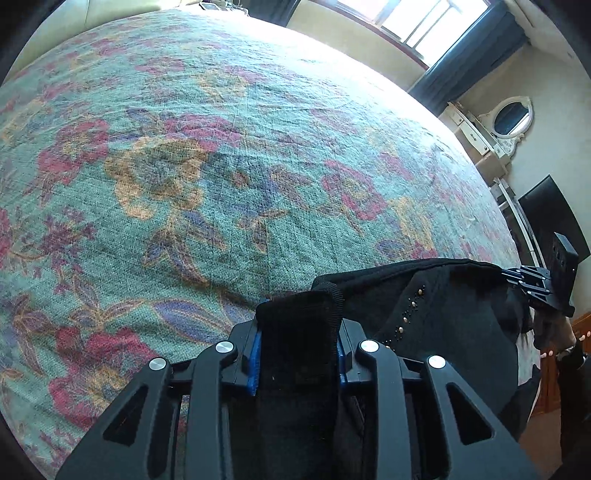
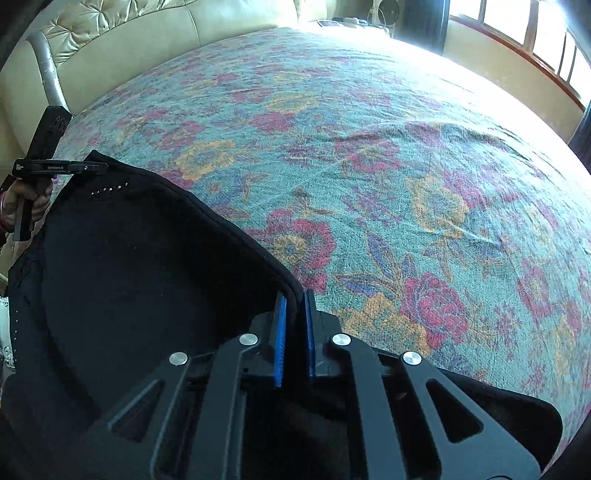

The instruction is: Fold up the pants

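Black pants [image 1: 424, 306] with small metal studs hang stretched between my two grippers above a floral bed cover [image 1: 221, 147]. My left gripper [image 1: 297, 325] is shut on a bunched part of the waistband, which fills the gap between its blue pads. My right gripper [image 2: 294, 317] is shut on the waistband edge [image 2: 236, 229]. In the left wrist view the right gripper [image 1: 517, 280] holds the far end of the band. In the right wrist view the left gripper [image 2: 92, 168] shows at far left, held by a hand. The pants' legs are hidden below.
The bed cover [image 2: 369, 166] spreads ahead of both grippers. A cream padded headboard [image 2: 147, 40] stands at the far end. Windows [image 1: 417, 22] with dark curtains, a white dresser with an oval mirror [image 1: 511, 118] and a dark screen [image 1: 554, 218] are to the right.
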Demonstrator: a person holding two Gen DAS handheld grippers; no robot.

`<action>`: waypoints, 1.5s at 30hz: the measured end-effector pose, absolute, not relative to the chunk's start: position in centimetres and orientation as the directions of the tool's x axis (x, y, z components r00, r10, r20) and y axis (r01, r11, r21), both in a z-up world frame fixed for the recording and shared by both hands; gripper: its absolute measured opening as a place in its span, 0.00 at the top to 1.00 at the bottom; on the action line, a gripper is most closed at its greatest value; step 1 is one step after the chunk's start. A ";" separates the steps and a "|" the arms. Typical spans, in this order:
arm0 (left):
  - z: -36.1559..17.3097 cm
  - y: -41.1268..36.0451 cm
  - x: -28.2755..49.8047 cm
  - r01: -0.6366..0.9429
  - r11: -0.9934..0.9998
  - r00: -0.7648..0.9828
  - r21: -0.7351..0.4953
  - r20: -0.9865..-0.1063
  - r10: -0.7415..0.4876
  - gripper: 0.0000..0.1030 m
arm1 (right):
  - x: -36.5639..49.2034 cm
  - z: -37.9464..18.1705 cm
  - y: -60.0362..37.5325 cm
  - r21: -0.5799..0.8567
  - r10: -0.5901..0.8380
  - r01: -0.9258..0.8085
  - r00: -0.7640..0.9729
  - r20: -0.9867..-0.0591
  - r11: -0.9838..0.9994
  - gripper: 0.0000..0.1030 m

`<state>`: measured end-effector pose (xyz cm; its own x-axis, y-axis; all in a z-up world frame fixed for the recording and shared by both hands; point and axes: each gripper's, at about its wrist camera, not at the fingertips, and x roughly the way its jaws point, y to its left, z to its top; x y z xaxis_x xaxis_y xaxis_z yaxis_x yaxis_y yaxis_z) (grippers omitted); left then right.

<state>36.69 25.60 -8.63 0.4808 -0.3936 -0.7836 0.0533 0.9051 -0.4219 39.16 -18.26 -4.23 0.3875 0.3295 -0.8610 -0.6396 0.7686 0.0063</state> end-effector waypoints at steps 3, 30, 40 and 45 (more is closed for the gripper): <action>-7.4 25.7 35.5 0.067 0.891 0.525 -0.448 -0.744 -0.413 0.73 | 35.9 -1.8 -18.5 -0.051 0.336 -0.636 0.473 -0.814 0.770 0.92; -10.0 32.4 5.2 -0.175 0.554 0.640 -0.814 -0.522 -0.565 0.24 | 6.4 -5.1 -28.2 0.621 0.571 -0.077 0.496 -0.654 0.780 0.30; -8.9 28.3 2.9 -0.281 0.466 0.735 -0.839 -0.500 -0.458 0.24 | 8.3 -9.0 -29.5 0.780 0.613 0.147 0.537 -0.580 0.608 0.30; -7.7 27.9 1.7 -0.281 0.426 0.782 -0.860 -0.463 -0.418 0.24 | 7.6 -9.6 -30.3 0.786 0.615 0.141 0.545 -0.569 0.602 0.29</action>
<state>1.65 27.88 -7.73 0.7815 -0.4182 -0.4630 -0.2814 0.4261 -0.8598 7.58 -30.29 -9.62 0.5454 0.6152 -0.5693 0.1407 0.6024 0.7857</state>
